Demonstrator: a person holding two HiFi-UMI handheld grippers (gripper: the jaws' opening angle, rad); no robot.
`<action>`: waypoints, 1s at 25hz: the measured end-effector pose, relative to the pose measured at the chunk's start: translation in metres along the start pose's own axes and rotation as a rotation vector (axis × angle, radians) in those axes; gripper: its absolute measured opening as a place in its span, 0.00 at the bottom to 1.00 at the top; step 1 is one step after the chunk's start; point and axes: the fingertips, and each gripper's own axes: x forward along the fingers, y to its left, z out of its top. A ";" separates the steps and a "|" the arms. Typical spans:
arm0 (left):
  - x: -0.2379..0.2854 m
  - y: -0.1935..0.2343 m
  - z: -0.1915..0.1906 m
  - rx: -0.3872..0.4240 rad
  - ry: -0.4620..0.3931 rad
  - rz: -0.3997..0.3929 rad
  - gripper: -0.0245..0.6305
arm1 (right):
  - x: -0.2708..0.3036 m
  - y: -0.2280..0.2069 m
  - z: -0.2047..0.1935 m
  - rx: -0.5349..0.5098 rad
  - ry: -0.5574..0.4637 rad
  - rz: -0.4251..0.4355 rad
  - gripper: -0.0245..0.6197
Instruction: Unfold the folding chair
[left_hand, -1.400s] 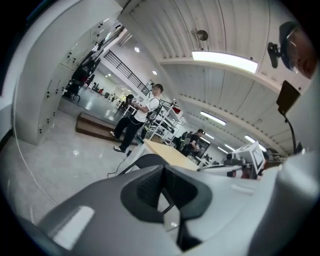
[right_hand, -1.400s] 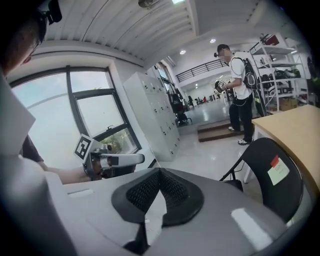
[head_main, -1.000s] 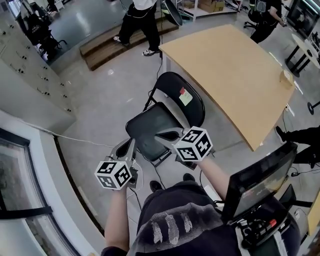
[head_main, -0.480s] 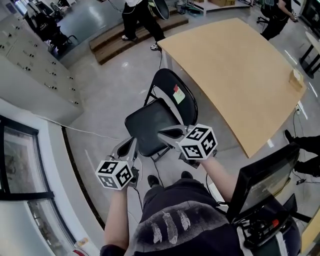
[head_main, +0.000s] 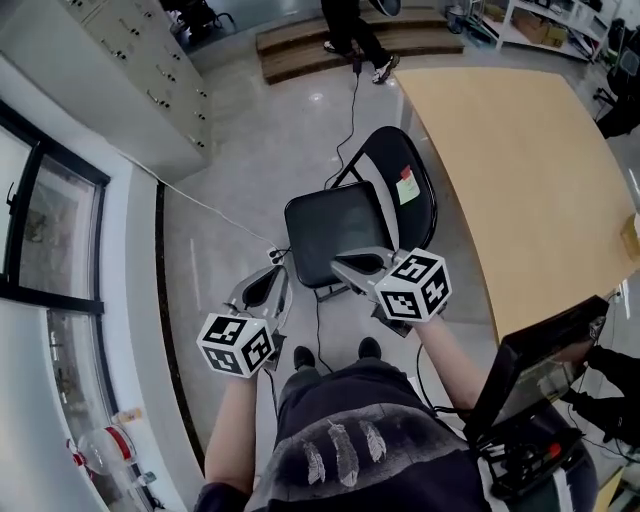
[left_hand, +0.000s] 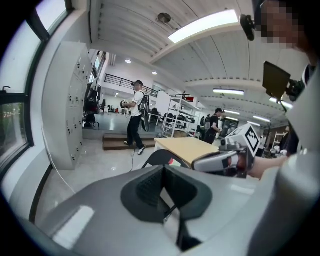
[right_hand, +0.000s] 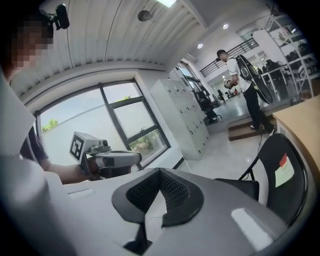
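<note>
The black folding chair (head_main: 335, 228) stands open on the floor beside the table, its seat level and its backrest (head_main: 408, 185) bearing a small sticker. My left gripper (head_main: 279, 266) hovers at the seat's near left corner, jaws shut and holding nothing. My right gripper (head_main: 338, 265) is just over the seat's front edge, also shut and empty. In the left gripper view, past the closed left gripper (left_hand: 169, 202), show the chair back (left_hand: 157, 157) and the right gripper (left_hand: 220, 160). The right gripper view has the right gripper (right_hand: 149, 207) with the chair (right_hand: 280, 180) at the right.
A light wooden table (head_main: 520, 180) runs along the chair's right side. Grey lockers (head_main: 130, 60) and a window wall line the left. A cable (head_main: 200, 200) crosses the floor. A person (head_main: 355, 25) stands by low steps at the back. A screen (head_main: 540, 360) sits at my lower right.
The view has swung so the chair and table now lie further right. Both grippers have moved a little with the hands and stay shut near the seat's front edge.
</note>
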 end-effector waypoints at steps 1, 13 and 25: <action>-0.003 0.002 0.001 -0.005 -0.011 0.006 0.04 | 0.003 0.005 0.001 -0.023 0.013 0.005 0.04; -0.047 0.031 -0.016 -0.030 -0.064 -0.022 0.04 | 0.043 0.064 0.000 -0.122 0.067 0.002 0.04; -0.146 0.119 -0.036 -0.070 -0.125 -0.108 0.04 | 0.134 0.166 -0.005 -0.139 0.060 -0.070 0.04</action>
